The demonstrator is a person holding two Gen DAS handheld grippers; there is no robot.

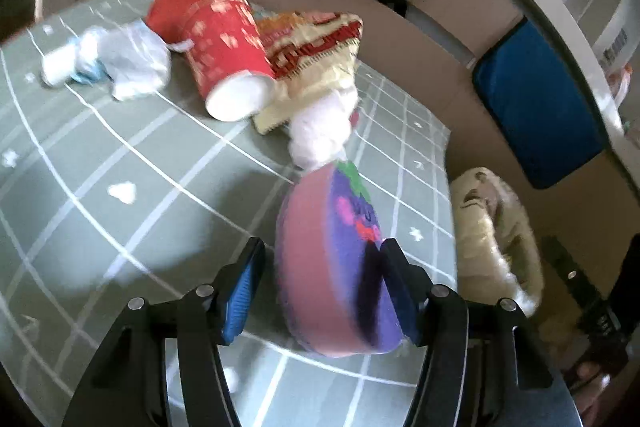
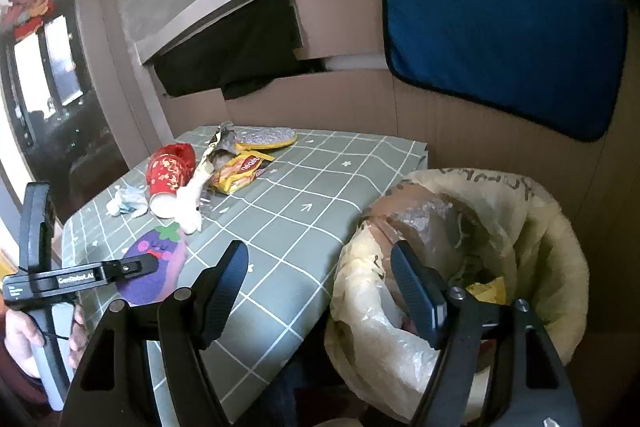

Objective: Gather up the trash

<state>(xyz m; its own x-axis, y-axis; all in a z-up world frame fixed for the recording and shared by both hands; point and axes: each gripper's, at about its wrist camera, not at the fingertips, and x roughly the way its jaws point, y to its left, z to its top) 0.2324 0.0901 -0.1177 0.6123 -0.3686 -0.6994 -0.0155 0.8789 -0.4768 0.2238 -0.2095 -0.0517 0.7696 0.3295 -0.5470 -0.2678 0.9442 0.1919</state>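
While the table (image 2: 304, 227) has this grey-green cloth with a white grid and little stars and arrows on it, the room around it is mostly brown cardboard walls, with a blue cloth (image 2: 504, 55) hanging on one and a black cloth (image 2: 240, 55) draped further left under a pale shelf. At the right end of the table stands a trash bin (image 2: 552, 227) lined with a crinkly yellowish bag, and there's already some stuff inside.

Counting what's on the table: one red paper cup (image 1: 230, 55), one crumpled white tissue (image 1: 320, 131), one wad of white plastic (image 1: 128, 59) with something blue in it, one yellow snack wrapper (image 2: 240, 173), one silvery lid with a yellow rim (image 2: 266, 139), and one purple eggplant-shaped pad (image 1: 320, 267).

The cup lies on its side, open mouth pointing at the near edge, long axis running front to back. The eggplant pad lies in front of it, its green stem end aimed at the tissue and cup, its long axis running away from the left camera.

The left gripper (image 1: 320, 287) has its fingers spread around the pad; the right-hand pad touches it, the other is clear, so no pinch. The right gripper (image 2: 320, 287) is spread wide with nothing in it, straddling the gap between table edge and bin.
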